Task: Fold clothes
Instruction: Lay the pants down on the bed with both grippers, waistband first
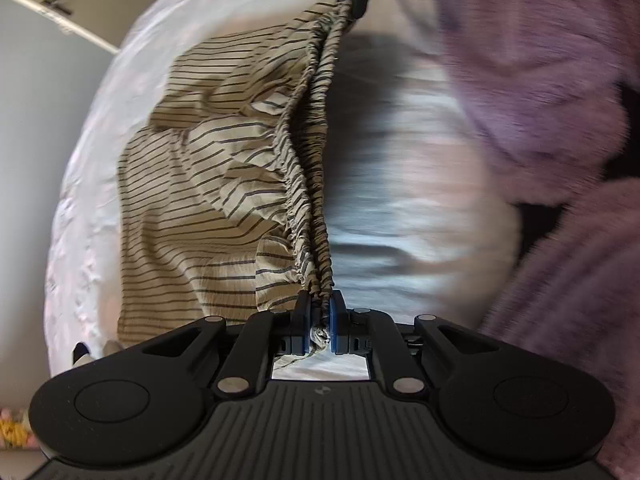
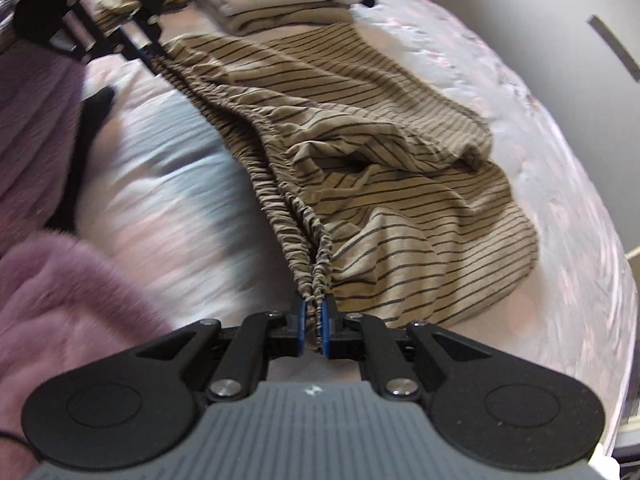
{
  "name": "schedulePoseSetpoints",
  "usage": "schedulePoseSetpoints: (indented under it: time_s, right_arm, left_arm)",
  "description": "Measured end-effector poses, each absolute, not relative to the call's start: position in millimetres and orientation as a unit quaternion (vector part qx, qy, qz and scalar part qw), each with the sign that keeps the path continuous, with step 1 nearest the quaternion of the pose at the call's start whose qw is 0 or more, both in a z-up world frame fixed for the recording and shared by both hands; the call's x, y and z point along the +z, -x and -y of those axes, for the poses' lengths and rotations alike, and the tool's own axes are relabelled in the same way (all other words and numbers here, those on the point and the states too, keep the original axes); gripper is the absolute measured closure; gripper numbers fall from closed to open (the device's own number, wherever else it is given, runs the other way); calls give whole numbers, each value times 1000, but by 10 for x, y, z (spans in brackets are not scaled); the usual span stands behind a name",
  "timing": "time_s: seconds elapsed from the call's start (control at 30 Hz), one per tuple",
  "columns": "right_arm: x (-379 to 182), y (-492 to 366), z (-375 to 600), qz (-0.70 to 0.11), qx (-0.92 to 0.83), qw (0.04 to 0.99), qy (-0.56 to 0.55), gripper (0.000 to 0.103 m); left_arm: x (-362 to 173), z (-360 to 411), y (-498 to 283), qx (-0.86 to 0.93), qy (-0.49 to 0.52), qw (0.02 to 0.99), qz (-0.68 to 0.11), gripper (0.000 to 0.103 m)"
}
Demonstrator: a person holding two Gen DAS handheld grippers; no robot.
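While both grippers, left gripper (image 1: pixel 319 312) and right gripper (image 2: pixel 315 322), clamp the striped trousers' (image 2: pixel 400 184) waistband (image 1: pixel 316 152), keep it taut and level over the bed (image 2: pixel 560 152).

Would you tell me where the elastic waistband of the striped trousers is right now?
The waistband is stretched taut between the left gripper and right gripper, each clamping one end, above the pale bed cover.

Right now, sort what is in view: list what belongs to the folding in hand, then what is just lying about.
In the job:
striped trousers
elastic waistband, stretched between both grippers
left gripper
right gripper

Lying about:
stack of folded clothes
purple fleece
white bedspread
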State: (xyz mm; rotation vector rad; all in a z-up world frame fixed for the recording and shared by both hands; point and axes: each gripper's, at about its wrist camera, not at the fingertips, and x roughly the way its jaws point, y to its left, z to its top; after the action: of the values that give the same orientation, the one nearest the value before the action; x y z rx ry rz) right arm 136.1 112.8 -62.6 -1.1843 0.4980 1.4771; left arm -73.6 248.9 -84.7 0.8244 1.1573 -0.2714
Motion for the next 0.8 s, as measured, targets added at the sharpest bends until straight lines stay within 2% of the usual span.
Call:
schedulePoseSetpoints:
  time_s: [0.17, 0.4, 0.43, 0.5, 0.57, 0.63, 0.7, 0.8]
  right_arm:
    - [-778, -1260, -1002, -233, 632, 513, 532, 94]
    - [-1002, -1387, -1113, -295, 619, 514, 516, 93]
    - [-1034, -1405, -1129, -304, 617, 514, 513, 91]
    - [-1097, -1441, -1161, -321, 612, 514, 508, 83]
    - [-1161, -1478, -1192, -339, 608, 513, 503, 67]
    - [-1069, -1483, -1128, -334, 613, 522, 491, 64]
    - [-936, -1500, -1039, -331, 621, 531, 471, 61]
    - [-789, -1499, -915, -326, 635, 551, 432, 60]
  left_arm:
    - [-1056, -2396, 776, -166, -388, 716, -556, 96]
    - [-1452, -2619, 391, -158, -293, 696, -636, 92]
    - [-1493, -2649, 363, -159, -279, 694, -644, 90]
    - [-1531, -2687, 380, -162, -261, 692, -653, 79]
    - [-1540, -2717, 426, -167, -251, 692, -656, 70]
    - [-1488, -2751, 481, -167, -242, 702, -649, 69]
    - [-1362, -2798, 536, -163, -229, 726, -628, 62]
    - [-1190, -2856, 578, -152, -201, 768, -590, 60]
